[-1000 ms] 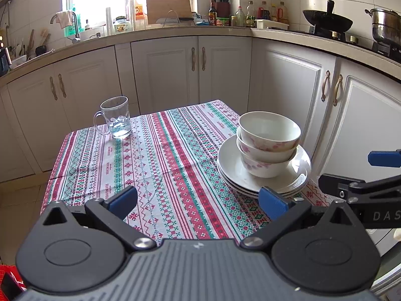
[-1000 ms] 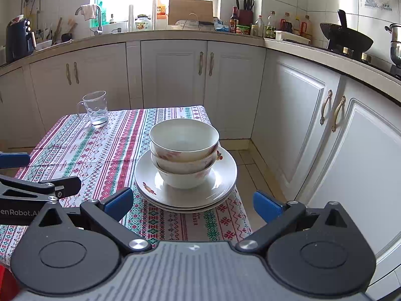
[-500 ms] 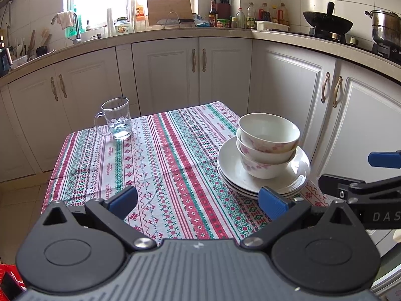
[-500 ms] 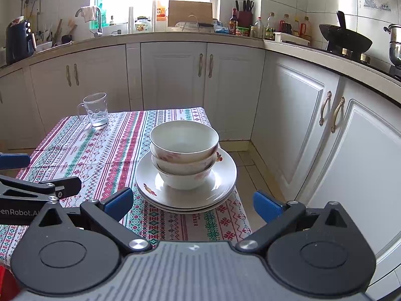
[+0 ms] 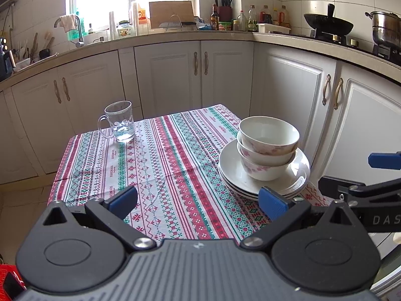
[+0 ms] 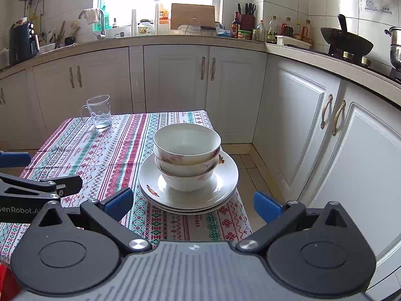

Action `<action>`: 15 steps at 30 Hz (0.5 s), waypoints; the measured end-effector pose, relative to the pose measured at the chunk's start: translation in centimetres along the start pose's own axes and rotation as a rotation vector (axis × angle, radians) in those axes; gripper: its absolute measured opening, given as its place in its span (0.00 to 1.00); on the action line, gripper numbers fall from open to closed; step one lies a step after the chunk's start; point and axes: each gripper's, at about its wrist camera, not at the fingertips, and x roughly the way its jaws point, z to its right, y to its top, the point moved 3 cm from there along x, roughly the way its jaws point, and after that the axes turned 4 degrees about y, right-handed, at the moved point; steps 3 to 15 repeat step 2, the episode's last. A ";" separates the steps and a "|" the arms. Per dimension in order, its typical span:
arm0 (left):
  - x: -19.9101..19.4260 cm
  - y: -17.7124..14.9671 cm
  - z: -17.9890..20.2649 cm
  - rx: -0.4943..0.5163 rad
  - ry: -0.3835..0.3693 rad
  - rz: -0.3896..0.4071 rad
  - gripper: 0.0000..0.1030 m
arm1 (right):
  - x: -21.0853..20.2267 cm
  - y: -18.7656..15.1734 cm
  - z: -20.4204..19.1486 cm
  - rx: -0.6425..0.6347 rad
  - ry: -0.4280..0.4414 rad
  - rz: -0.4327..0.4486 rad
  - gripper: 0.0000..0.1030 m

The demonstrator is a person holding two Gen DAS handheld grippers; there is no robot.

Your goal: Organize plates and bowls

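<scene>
Three white floral bowls (image 5: 268, 148) (image 6: 186, 155) are nested upright on a stack of white plates (image 5: 231, 173) (image 6: 150, 183) at the right edge of the table with the striped cloth (image 5: 160, 165) (image 6: 105, 155). My left gripper (image 5: 198, 200) is open and empty, above the table's near edge, left of the stack. My right gripper (image 6: 193, 204) is open and empty, just in front of the stack. Each gripper shows at the other view's side edge.
A glass mug (image 5: 119, 121) (image 6: 98, 111) with a little water stands at the table's far left corner. White kitchen cabinets (image 5: 175, 75) surround the table closely on the far and right sides. A wok (image 6: 345, 41) sits on the stove at the right.
Both views have shifted only slightly; the stack and the mug sit a little lower in the frames. Both grippers stay open and nothing on the table has moved.
</scene>
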 end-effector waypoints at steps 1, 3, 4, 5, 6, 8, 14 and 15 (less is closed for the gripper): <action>-0.1 0.0 0.0 0.001 0.000 0.001 0.99 | 0.0 0.0 0.0 0.001 0.001 0.001 1.00; -0.1 0.0 0.1 0.001 0.001 0.002 0.99 | -0.1 0.0 0.1 0.001 0.001 0.002 1.00; -0.1 0.0 0.1 0.001 0.001 0.002 0.99 | -0.1 0.0 0.1 0.001 0.001 0.002 1.00; -0.1 0.0 0.1 0.001 0.001 0.002 0.99 | -0.1 0.0 0.1 0.001 0.001 0.002 1.00; -0.1 0.0 0.1 0.001 0.001 0.002 0.99 | -0.1 0.0 0.1 0.001 0.001 0.002 1.00; -0.1 0.0 0.1 0.001 0.001 0.002 0.99 | -0.1 0.0 0.1 0.001 0.001 0.002 1.00; -0.1 0.0 0.1 0.001 0.001 0.002 0.99 | -0.1 0.0 0.1 0.001 0.001 0.002 1.00; -0.1 0.0 0.1 0.001 0.001 0.002 0.99 | -0.1 0.0 0.1 0.001 0.001 0.002 1.00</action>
